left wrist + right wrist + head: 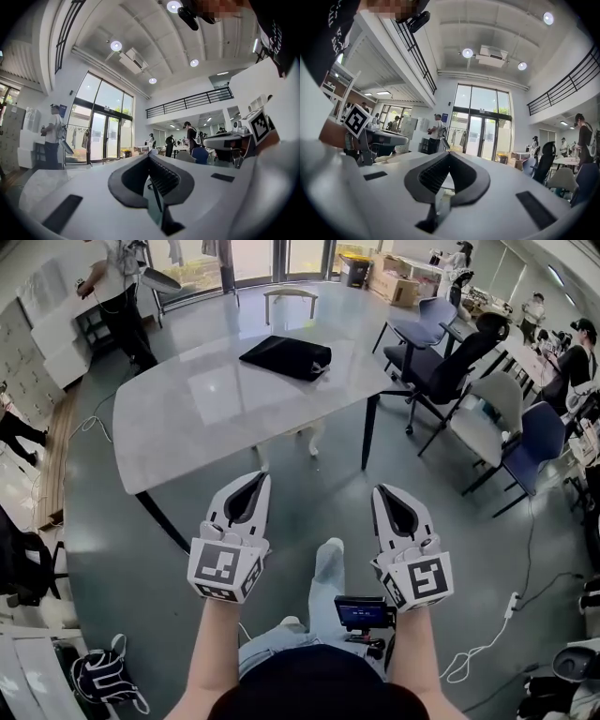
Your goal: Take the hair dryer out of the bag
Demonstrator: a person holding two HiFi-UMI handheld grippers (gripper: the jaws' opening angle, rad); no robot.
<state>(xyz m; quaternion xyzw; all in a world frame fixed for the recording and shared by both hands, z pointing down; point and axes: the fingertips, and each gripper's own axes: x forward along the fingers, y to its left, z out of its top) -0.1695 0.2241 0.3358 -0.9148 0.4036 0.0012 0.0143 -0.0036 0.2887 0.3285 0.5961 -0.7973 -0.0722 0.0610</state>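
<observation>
Jaws of the left gripper [262, 476] are pressed together with nothing between them. Those of the right gripper [380, 491] are also together and empty. Both white grippers are held side by side low in the head view, pointing level toward a table. They hang over grey floor [309, 493], short of the near edge of the pale grey table [187, 418]. On the far part of that table a black bag [288, 356] lies flat, well apart from both grippers and ahead of the gap between them. No view shows the hair dryer itself. Dark office chairs [436, 367] stand by the table's right end. A person [117, 292] stands beyond its far left corner.
</observation>
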